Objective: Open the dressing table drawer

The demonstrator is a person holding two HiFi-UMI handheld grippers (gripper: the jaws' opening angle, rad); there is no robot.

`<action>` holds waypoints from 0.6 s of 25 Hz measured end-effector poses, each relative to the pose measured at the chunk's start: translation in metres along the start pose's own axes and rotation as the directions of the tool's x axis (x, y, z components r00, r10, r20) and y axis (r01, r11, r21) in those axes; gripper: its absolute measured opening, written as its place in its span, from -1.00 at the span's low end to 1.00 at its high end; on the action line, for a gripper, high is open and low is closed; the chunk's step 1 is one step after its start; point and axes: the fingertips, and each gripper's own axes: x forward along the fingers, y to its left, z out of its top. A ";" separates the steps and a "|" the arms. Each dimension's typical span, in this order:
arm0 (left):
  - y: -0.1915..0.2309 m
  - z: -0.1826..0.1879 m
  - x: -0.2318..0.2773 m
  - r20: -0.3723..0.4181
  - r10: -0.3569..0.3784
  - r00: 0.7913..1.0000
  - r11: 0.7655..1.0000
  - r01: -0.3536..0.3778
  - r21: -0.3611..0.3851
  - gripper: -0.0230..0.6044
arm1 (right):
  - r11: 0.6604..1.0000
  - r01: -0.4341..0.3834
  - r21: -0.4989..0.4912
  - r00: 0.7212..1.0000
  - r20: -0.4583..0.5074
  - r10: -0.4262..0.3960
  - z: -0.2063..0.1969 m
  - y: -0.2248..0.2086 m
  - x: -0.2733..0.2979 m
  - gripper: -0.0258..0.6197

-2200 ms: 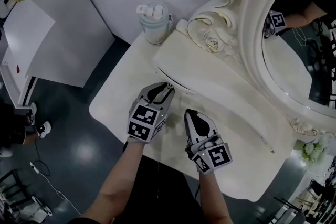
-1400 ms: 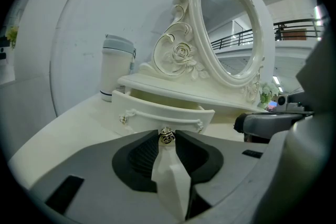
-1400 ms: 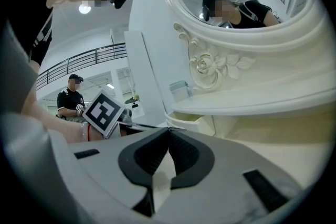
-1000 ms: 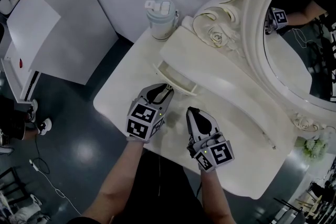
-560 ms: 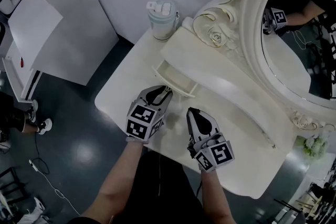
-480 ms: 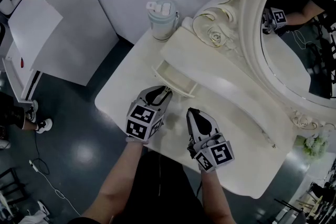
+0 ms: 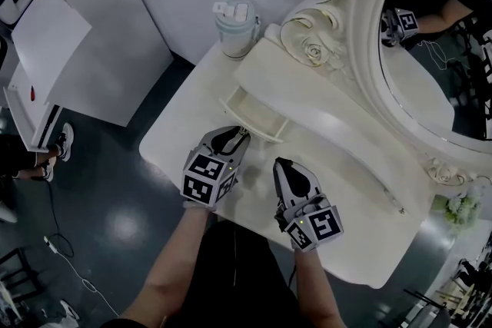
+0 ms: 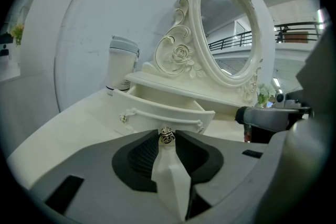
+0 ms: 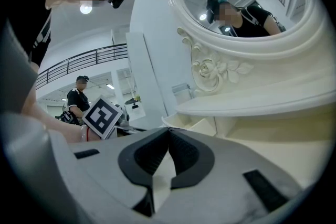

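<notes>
Fingers of the left gripper are pinched on the small metal knob at the front of the drawer. The drawer stands partly pulled out from under the raised shelf of the dressing table, its inside showing. The right gripper is just beside the left one, over the tabletop, with its tips closed together on nothing. A lidded cup stands at the back left corner, near the oval mirror.
</notes>
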 end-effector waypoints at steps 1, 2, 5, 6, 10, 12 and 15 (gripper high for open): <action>0.000 0.000 0.000 0.002 -0.002 1.000 1.000 0.002 -0.006 -0.58 | 1.000 0.001 0.000 1.000 0.001 -0.001 0.000 0.000 0.000 -0.90; 0.001 -0.001 -0.001 0.004 -0.003 1.000 1.000 0.003 -0.011 -0.58 | 1.000 0.002 0.000 1.000 0.001 -0.002 0.000 0.000 0.000 -0.90; 0.001 -0.002 -0.002 0.004 -0.004 1.000 1.000 0.004 -0.013 -0.58 | 1.000 0.003 0.002 1.000 0.001 -0.003 -0.001 0.000 0.000 -0.90; 0.001 -0.002 -0.002 0.003 -0.005 1.000 1.000 0.005 -0.012 -0.58 | 1.000 0.004 0.002 1.000 0.001 -0.004 -0.002 0.001 0.000 -0.90; 0.001 -0.003 -0.006 0.003 -0.006 1.000 1.000 0.006 -0.012 -0.58 | 1.000 0.004 0.001 1.000 0.002 -0.004 -0.001 0.003 -0.001 -0.90; 0.001 -0.004 -0.007 0.004 -0.007 1.000 1.000 0.007 -0.013 -0.58 | 1.000 0.005 0.000 1.000 0.000 -0.005 -0.001 0.003 -0.001 -0.90; 0.001 -0.005 -0.007 0.003 -0.008 1.000 1.000 0.008 -0.013 -0.58 | 1.000 0.008 0.001 1.000 0.000 -0.008 -0.002 0.003 -0.001 -0.90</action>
